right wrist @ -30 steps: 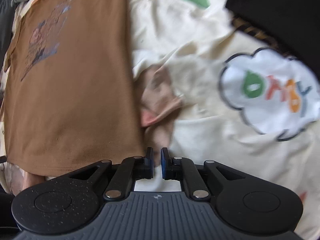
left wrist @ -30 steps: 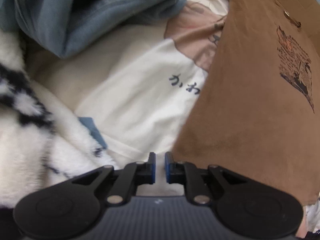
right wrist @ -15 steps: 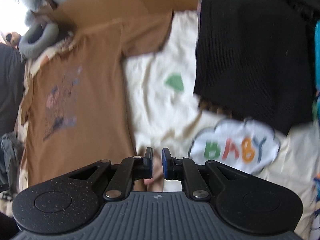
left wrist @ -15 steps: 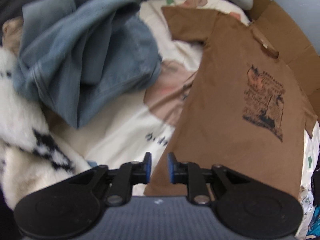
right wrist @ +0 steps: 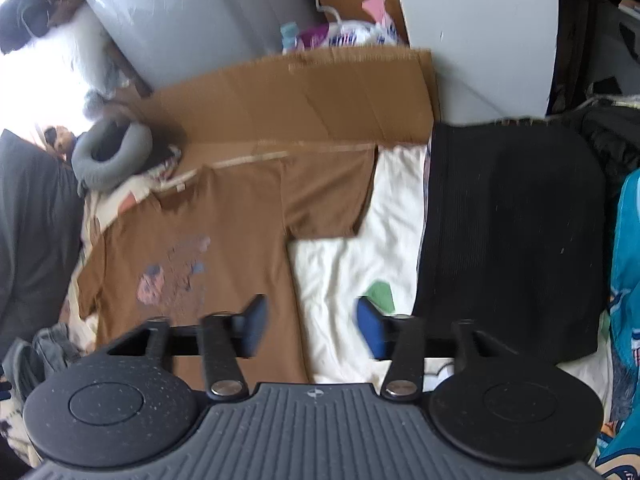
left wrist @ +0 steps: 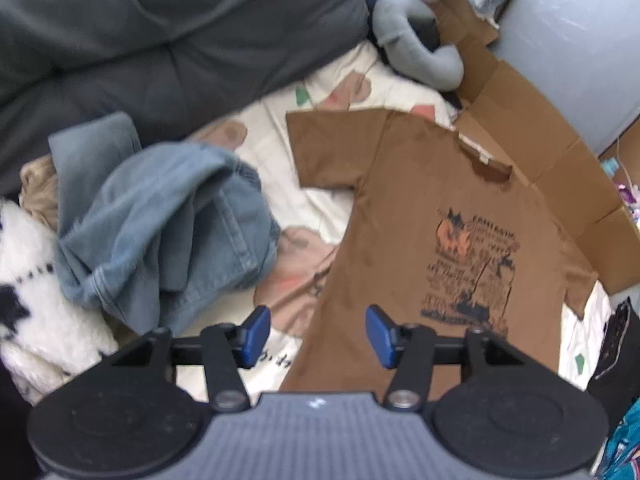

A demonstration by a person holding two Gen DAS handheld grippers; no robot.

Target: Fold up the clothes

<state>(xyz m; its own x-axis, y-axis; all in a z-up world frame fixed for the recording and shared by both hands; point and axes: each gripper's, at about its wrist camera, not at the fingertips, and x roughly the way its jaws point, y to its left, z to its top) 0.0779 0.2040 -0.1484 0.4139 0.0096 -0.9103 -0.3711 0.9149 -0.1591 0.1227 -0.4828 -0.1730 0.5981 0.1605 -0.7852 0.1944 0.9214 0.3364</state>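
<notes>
A brown T-shirt with a dark chest print lies spread flat, print up, on a cream patterned sheet. My left gripper hangs high above the shirt's lower left hem, its jaws opening, nothing between the blue pads. In the right wrist view the same brown T-shirt lies left of centre. My right gripper hovers above the shirt's right edge and the sheet, jaws opening and empty.
Crumpled blue jeans and a white fluffy black-patterned blanket lie left of the shirt. A grey neck pillow and flattened cardboard sit beyond it. A folded black garment lies on the right, with teal fabric at the edge.
Both grippers rose well above the bed, so the whole shirt now shows. Both went from shut to open, with nothing in them.
</notes>
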